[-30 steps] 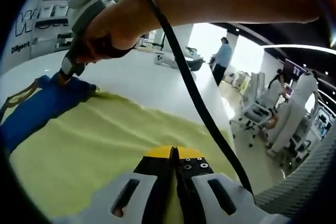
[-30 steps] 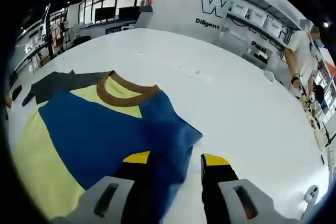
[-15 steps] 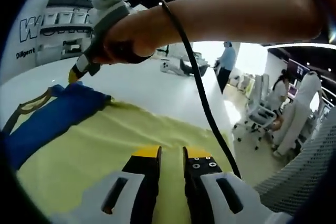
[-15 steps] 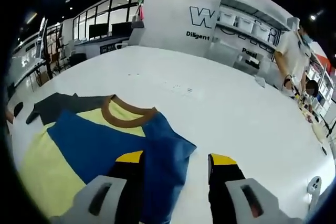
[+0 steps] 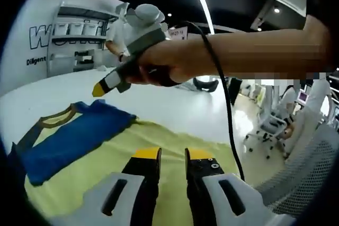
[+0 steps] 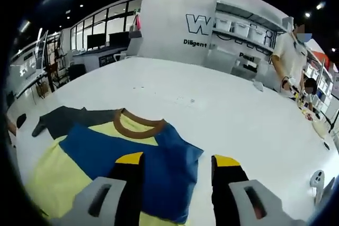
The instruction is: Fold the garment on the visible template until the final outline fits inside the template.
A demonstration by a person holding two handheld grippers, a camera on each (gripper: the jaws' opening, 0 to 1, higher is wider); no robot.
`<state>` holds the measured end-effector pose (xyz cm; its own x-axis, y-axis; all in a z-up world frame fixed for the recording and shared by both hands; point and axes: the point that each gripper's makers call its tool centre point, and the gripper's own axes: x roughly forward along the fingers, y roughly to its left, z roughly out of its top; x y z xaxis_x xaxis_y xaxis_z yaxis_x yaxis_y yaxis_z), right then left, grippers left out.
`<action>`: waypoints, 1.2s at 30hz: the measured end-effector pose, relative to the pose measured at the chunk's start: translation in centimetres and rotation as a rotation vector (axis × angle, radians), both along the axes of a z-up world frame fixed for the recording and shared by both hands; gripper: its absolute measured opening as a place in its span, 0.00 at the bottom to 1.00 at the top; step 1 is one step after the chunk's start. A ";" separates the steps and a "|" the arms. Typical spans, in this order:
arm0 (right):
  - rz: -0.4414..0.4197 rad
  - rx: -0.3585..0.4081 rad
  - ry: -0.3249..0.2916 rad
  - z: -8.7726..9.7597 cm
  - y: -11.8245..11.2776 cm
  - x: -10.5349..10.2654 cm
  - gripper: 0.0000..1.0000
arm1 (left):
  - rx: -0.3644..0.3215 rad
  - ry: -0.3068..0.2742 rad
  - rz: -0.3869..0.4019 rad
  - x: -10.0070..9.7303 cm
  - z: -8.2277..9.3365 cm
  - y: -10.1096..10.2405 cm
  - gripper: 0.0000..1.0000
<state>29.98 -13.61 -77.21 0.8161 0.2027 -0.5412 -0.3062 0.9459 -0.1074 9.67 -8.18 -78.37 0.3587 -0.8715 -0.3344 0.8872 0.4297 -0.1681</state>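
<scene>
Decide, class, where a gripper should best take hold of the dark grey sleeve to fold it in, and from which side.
Probably at the outer tip of the dark grey sleeve: it lies flat, spread past the yellow body of the shirt, so jaws can come in from the bare white table beyond it, low, and pinch the free edge.

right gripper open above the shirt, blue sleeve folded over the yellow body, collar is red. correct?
Not quite: the collar is brown, as the right gripper view shows. The rest holds: right gripper open above the shirt, blue sleeve folded over the yellow body.
</scene>
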 end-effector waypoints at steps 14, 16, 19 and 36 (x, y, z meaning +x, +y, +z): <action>-0.010 0.061 -0.069 2.6 1.9 -3.2 0.47 | -0.005 -0.025 0.124 2.8 2.5 6.3 0.13; -0.015 0.068 -0.074 2.8 2.1 -3.6 0.47 | -0.013 -0.032 0.145 2.9 3.0 7.2 0.13; -0.025 0.085 -0.081 2.8 2.4 -3.9 0.47 | -0.006 -0.042 0.169 3.0 3.3 8.6 0.13; -0.025 0.173 -0.063 2.8 5.2 -7.0 0.49 | 0.053 -0.005 0.431 5.5 2.6 19.0 0.15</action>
